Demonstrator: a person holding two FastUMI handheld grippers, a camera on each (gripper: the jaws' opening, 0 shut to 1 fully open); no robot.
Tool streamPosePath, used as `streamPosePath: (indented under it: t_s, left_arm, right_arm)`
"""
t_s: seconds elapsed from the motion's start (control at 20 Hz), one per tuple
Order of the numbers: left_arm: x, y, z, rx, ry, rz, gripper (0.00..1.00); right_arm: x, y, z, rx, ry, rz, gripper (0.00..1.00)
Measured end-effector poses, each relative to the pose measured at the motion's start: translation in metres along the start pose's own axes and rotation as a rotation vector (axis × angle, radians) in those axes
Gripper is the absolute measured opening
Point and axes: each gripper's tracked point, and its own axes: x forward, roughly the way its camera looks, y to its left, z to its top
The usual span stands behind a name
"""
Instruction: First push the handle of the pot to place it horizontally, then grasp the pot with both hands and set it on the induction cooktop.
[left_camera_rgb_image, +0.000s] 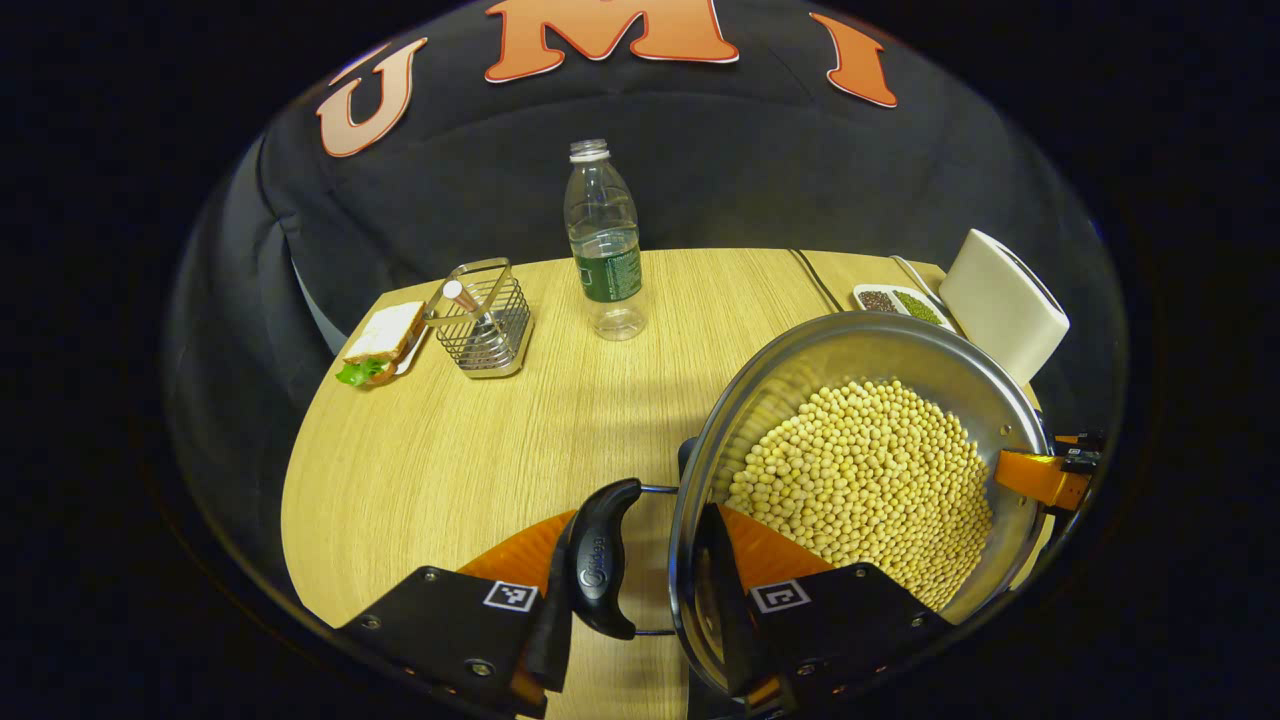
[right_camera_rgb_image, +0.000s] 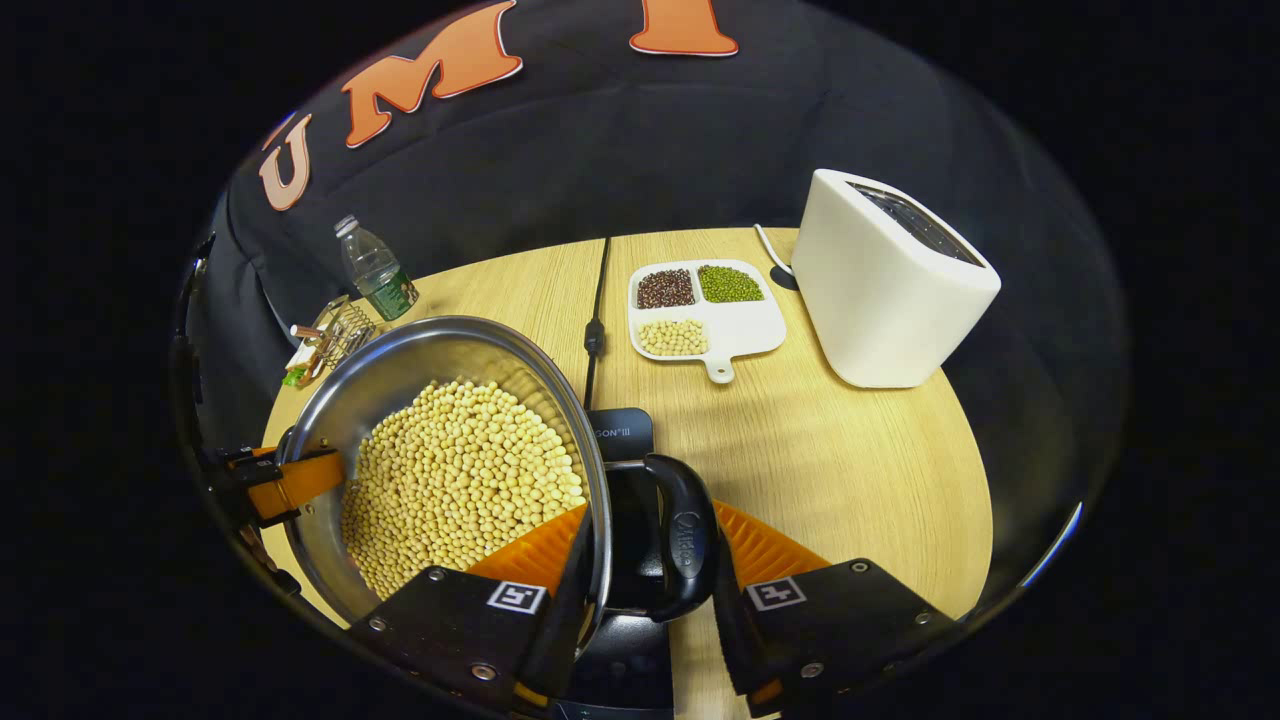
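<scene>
Left gripper clamped across pot rim and its near handle. Right gripper likewise pinching the opposite handle and rim. Pot of soybeans level between both, over the induction cooktop on the table.

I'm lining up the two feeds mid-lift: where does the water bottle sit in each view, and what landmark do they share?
Left gripper view: the water bottle stands upright at top centre, near the table's far edge, right of the wire basket.
Right gripper view: the same bottle is small at upper left, beyond the pot.
Shared landmark: the pot of soybeans.
</scene>
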Motion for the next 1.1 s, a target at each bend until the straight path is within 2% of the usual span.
streamPosePath:
  t_s: [0.15,0.2,0.25,0.35,0.5,0.7,0.85,0.95,1.0,1.05,1.1]
  left_arm:
    - [-0.001,-0.001,-0.001,-0.006,0.004,-0.014,0.64]
    - [-0.002,-0.001,-0.002,-0.017,0.009,-0.023,0.65]
    - [-0.002,-0.001,-0.001,-0.025,0.01,-0.032,0.65]
    - [-0.006,-0.002,0.001,-0.028,-0.003,-0.034,0.64]
    - [-0.016,0.0,0.014,0.034,-0.055,-0.017,0.64]
    - [-0.047,0.005,0.045,0.079,-0.169,0.003,0.66]
    - [-0.081,0.006,0.071,0.036,-0.266,-0.032,0.81]
    - [-0.114,0.022,0.096,0.01,-0.361,-0.007,0.81]
    - [-0.134,0.032,0.108,-0.002,-0.414,0.01,0.81]
    - [-0.154,0.039,0.121,-0.021,-0.466,0.024,0.81]
    - [-0.175,0.048,0.132,-0.044,-0.519,0.038,0.81]
  right_arm:
    - [-0.002,-0.001,-0.001,-0.002,-0.006,-0.01,0.63]
    - [-0.002,-0.002,-0.001,0.001,-0.005,-0.007,0.6]
    - [-0.002,-0.002,0.001,0.004,-0.007,-0.007,0.64]
    - [-0.006,-0.005,0.012,0.01,-0.045,-0.019,0.66]
    - [-0.02,-0.008,0.034,0.024,-0.126,-0.034,0.7]
    - [-0.048,-0.009,0.068,-0.019,-0.272,-0.063,0.76]
    - [-0.078,-0.006,0.096,-0.026,-0.398,-0.039,0.8]
    - [-0.107,0.0,0.119,-0.034,-0.488,-0.023,0.82]
    - [-0.124,0.003,0.13,-0.04,-0.535,-0.014,0.77]
    - [-0.141,0.008,0.141,-0.049,-0.582,-0.005,0.82]
    - [-0.156,0.013,0.152,-0.064,-0.625,0.005,0.82]
